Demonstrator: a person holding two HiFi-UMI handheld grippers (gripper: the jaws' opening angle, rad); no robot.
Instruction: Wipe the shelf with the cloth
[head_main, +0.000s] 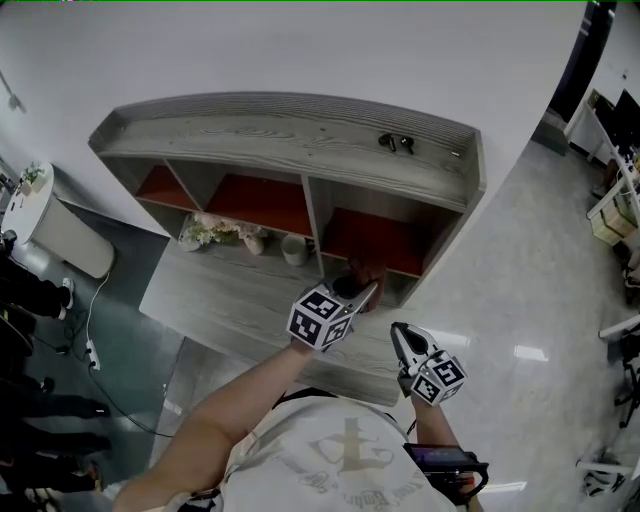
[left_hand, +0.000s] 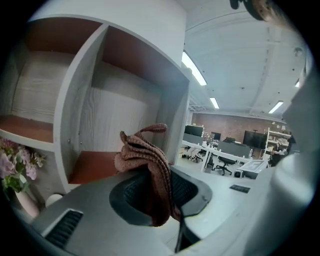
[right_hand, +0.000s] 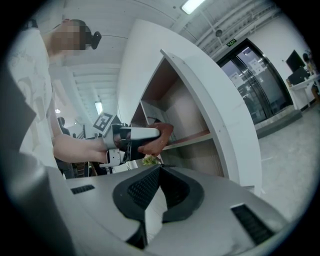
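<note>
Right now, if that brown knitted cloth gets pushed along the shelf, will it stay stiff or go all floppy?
Probably floppy: the brown knitted cloth bunches and droops between the left gripper's fingers. It likely feels light, since a small pinch holds it. Its rough knit should drag, not slide, on the grey wooden shelf.

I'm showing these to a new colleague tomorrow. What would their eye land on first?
Most likely the brown cloth, bunched between the jaws of the left gripper at the right-hand compartment of the shelf. Next, the red-orange compartment floors against grey wood, and the pink flowers on the ledge to the left. The right gripper sits nearer the person, shut on nothing.
</note>
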